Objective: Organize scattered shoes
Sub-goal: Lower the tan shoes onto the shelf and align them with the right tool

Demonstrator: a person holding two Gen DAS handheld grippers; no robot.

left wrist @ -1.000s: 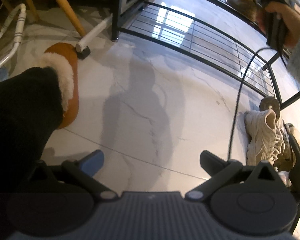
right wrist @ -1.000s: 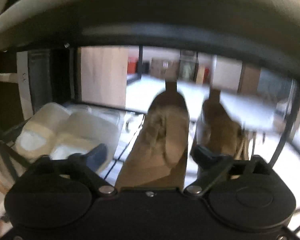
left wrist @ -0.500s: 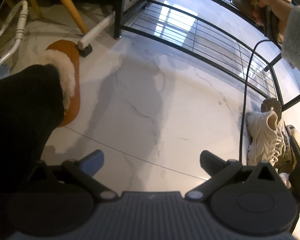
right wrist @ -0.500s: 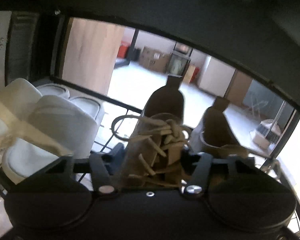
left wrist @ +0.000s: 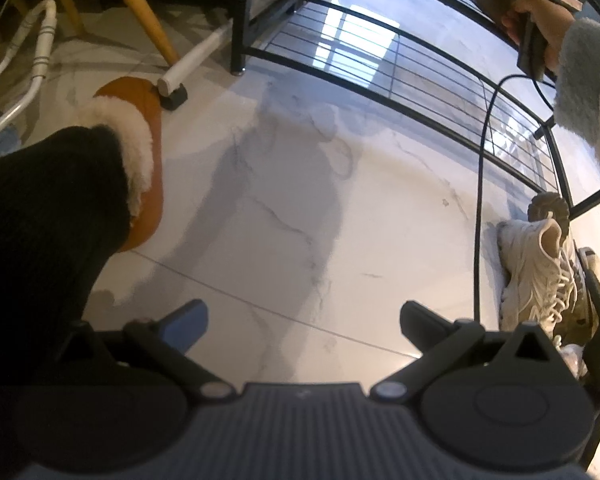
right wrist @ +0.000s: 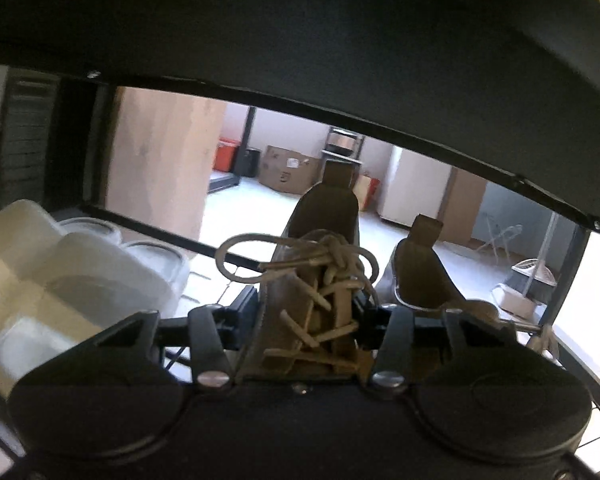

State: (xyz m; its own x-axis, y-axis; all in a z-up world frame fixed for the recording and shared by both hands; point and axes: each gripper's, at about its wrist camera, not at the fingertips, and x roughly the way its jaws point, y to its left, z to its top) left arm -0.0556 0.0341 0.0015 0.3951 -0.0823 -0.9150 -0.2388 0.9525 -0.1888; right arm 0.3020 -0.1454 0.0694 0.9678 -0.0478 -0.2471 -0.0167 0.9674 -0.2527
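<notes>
In the right wrist view my right gripper (right wrist: 306, 310) is shut on a tan lace-up boot (right wrist: 320, 280), inside a black shoe rack (right wrist: 340, 120). Its matching boot (right wrist: 424, 276) stands just to the right on the same shelf. White slippers (right wrist: 80, 280) sit to the left. In the left wrist view my left gripper (left wrist: 302, 318) is open and empty above the marble floor. A white sneaker (left wrist: 536, 276) lies on the floor to its right. The hand with the right gripper (left wrist: 540, 20) shows at the top right by the rack (left wrist: 400, 60).
A leg in black with a fur-lined brown slipper (left wrist: 140, 148) stands at the left. A wooden chair leg (left wrist: 140, 8) and white tube frame (left wrist: 28, 60) are at the far left. A black cable (left wrist: 480, 200) hangs down beside the sneaker.
My right gripper has closed on the tan boot on the rack shelf. My left gripper has stayed open and nearly still over the floor.
</notes>
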